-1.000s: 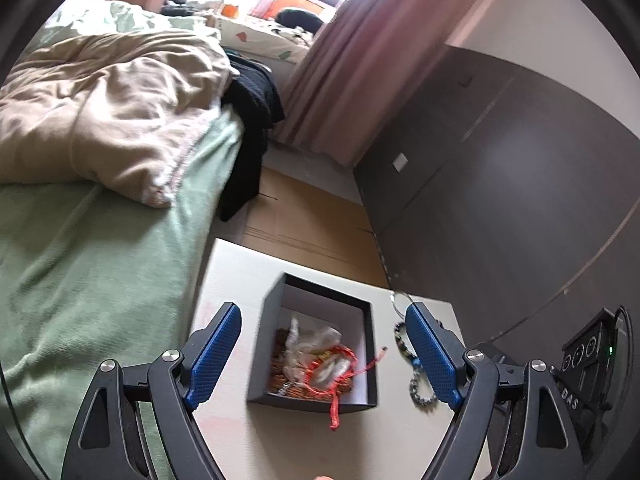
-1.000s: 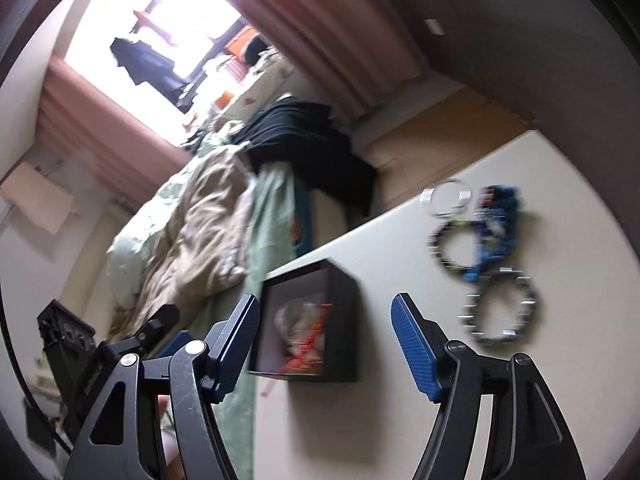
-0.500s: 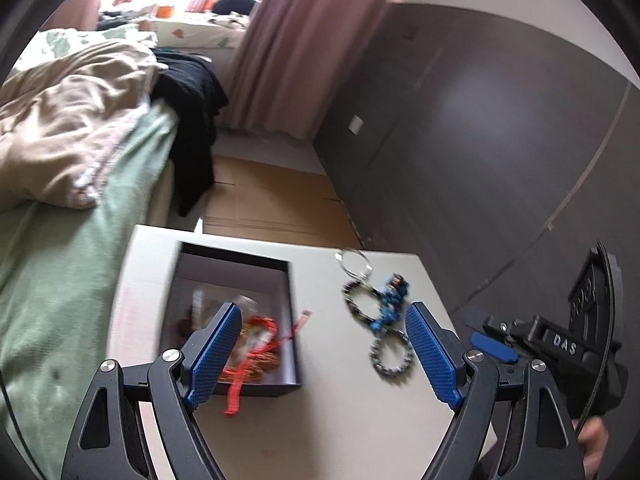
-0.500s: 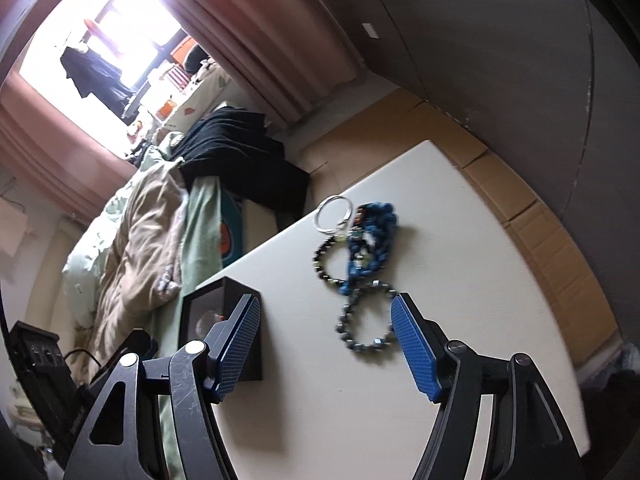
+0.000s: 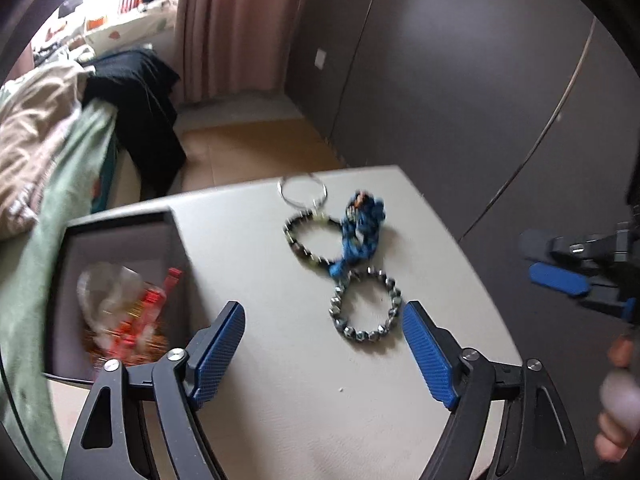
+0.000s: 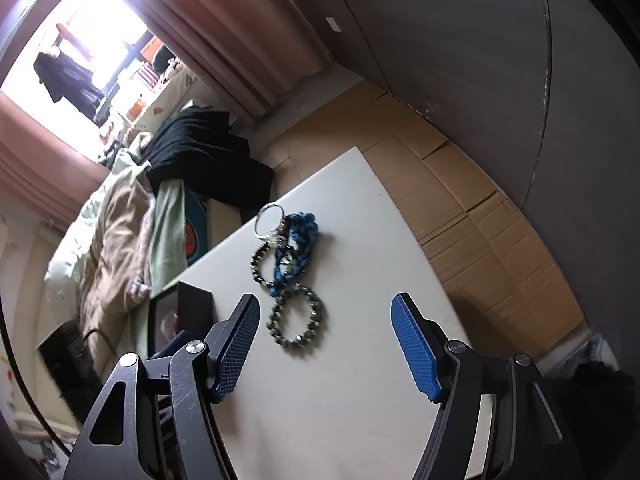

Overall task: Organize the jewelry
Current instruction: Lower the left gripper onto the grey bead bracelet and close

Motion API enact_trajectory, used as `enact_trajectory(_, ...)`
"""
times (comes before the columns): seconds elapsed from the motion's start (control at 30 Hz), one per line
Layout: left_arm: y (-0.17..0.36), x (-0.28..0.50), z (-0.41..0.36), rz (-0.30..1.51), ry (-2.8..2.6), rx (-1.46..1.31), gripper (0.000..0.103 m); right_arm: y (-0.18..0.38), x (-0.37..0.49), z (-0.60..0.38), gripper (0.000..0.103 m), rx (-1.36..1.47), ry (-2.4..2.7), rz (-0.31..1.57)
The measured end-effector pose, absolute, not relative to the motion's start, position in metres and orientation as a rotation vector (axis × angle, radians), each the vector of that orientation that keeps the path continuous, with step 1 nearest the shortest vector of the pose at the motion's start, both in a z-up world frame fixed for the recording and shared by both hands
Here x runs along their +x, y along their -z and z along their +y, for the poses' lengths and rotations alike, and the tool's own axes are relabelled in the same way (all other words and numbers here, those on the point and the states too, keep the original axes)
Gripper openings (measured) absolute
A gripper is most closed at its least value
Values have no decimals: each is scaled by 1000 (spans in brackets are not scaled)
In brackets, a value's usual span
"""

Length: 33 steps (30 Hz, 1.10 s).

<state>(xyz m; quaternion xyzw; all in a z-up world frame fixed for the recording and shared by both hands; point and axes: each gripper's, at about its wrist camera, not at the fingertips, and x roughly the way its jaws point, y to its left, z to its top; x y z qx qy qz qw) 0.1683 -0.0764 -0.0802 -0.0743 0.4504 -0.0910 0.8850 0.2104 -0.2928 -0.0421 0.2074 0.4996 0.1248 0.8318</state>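
Left gripper was spread wide w/ nothing between its blue pads; it hung low-centre of the left view, framing the grey faceted-bead bracelet, prob. lined up as the nearest pick. Right gripper was equally wide and empty; same bracelet sat just inside its left pad. Blue beaded strand, dark round-bead bracelet and thin silver ring lay touching in a cluster mid-frame on the white tabletop; the open black box at left already held red-and-gold pieces, so likely the drop-off spot.
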Motion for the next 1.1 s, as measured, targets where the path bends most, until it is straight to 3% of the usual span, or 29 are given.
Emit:
enact_trajectory(0.53, 126, 205, -121, 1047, 37, -41, 67, 51, 214, -346, 69, 493, -202, 1086)
enact_trajectory(0.6, 126, 206, -122, 1043, 9, -28, 59, 52, 213, -349, 69, 510, -202, 1087)
enact_trajectory(0.63, 125, 206, -121, 1037, -2, -31, 48, 52, 214, -350, 69, 517, -205, 1089)
enact_trajectory(0.67, 124, 205, -119, 1033, -7, -34, 27, 53, 214, -351, 69, 524, -208, 1090)
enact_trajectory(0.7, 123, 206, -117, 1037, -1, -41, 14, 53, 214, -352, 69, 532, -209, 1091)
enact_trajectory(0.73, 123, 206, -115, 1047, 13, -53, 10, 53, 214, -352, 69, 541, -213, 1088)
enact_trajectory(1.1, 97, 191, -96, 1002, 84, -133, 9, 53, 220, -336, 69, 555, -261, 1087)
